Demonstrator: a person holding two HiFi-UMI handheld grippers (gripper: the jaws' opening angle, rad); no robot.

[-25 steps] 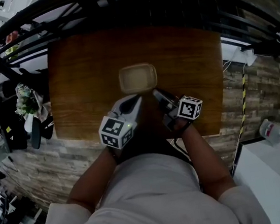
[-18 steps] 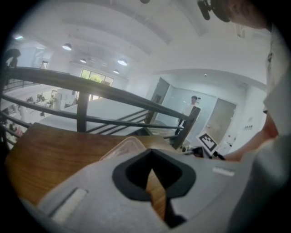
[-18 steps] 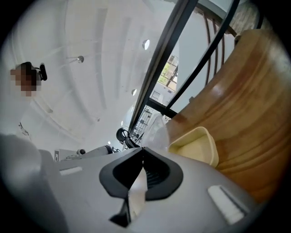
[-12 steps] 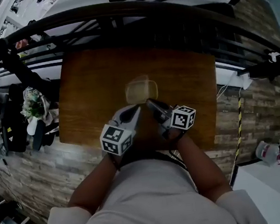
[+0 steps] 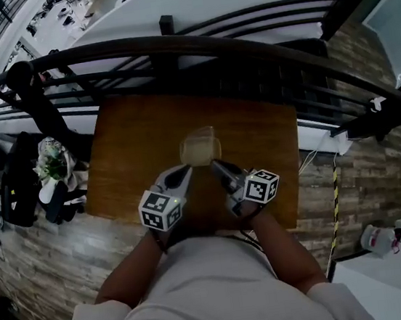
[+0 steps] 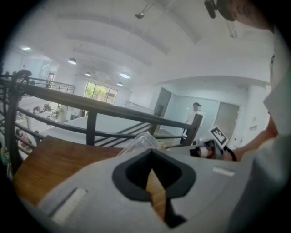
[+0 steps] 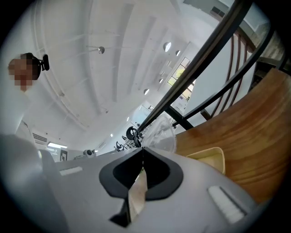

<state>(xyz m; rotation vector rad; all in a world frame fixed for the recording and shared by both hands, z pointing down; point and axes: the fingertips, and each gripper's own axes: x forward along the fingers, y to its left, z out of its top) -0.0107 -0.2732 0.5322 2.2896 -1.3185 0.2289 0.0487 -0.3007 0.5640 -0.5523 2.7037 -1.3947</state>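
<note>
**Clerk:** Nearest entries first. What do the tools have?

**Keeper:** Left tool (image 6: 151, 152): jaws pressed together, and by the look of it pinching the near edge of the clear lid (image 7: 161, 132). Right tool (image 7: 142, 150): jaws closed likewise, on the same edge of the same lid, a little further right.

**Clerk:** Where is the lid?

**Keeper:** It is held up and tilted, over the middle of the desk (image 5: 131, 135). It hangs just above the beige container (image 7: 210, 158) and looks clear of it.

**Clerk:** And the container?

**Keeper:** One, shallow, with rounded corners. It stands open about midway between the desk's left and right edges, just beyond the tool tips. The inside is pale, and I can make out nothing in it.

**Clerk:** Which step do you enter?

**Keeper:** In my judgement, uncovering: the lid is off and carried by both tools. Handling note: the plastic is thin and gripped along one edge only. Any move calls for both tools to travel together and level, or the lid twists or slips.

**Clerk:** Further off?

**Keeper:** Flowers (image 5: 50, 159) stand past the desk's left edge. A dark railing (image 5: 171, 46) runs along behind its far edge.
</note>
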